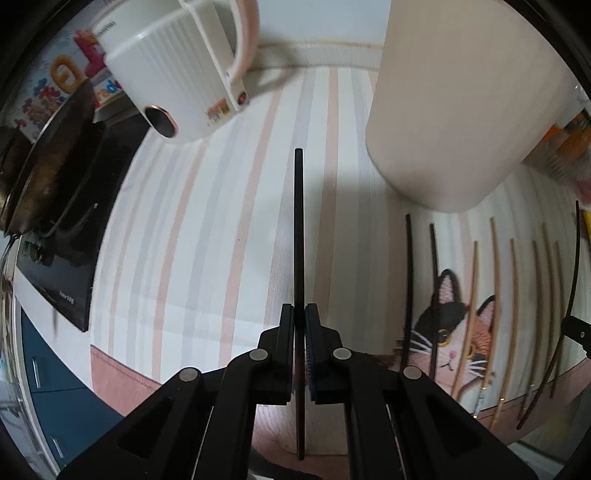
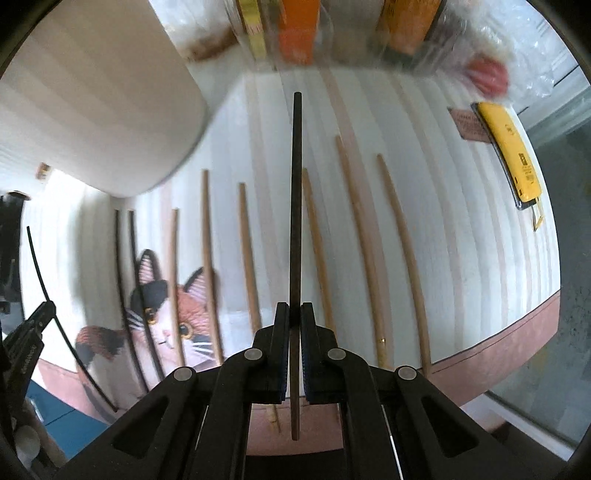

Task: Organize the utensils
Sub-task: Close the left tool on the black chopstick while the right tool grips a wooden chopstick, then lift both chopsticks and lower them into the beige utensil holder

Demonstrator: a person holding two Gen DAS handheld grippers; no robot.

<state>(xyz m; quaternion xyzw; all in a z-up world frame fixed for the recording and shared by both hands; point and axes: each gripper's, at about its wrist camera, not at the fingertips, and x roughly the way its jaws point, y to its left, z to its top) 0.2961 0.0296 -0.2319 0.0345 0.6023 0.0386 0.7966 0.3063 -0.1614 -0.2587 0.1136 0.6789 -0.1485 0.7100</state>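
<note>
My left gripper (image 1: 299, 314) is shut on a black chopstick (image 1: 299, 229) and holds it above the striped mat (image 1: 207, 229). My right gripper (image 2: 294, 314) is shut on a dark brown chopstick (image 2: 296, 206) above a row of chopsticks. Several light wooden chopsticks (image 2: 369, 254) and two dark chopsticks (image 2: 125, 277) lie side by side on the mat, over its cat picture (image 2: 166, 314). The same row shows at the right of the left wrist view (image 1: 495, 295). The left gripper with its black chopstick shows at the left edge of the right wrist view (image 2: 33, 332).
A large cream cylinder container (image 1: 454, 110) stands at the back of the mat. A white ribbed kettle (image 1: 173, 70) and a black cooktop with a pan (image 1: 59, 206) stand at the left. A yellow box (image 2: 509, 151) and clear packets (image 2: 332, 29) lie at the far right.
</note>
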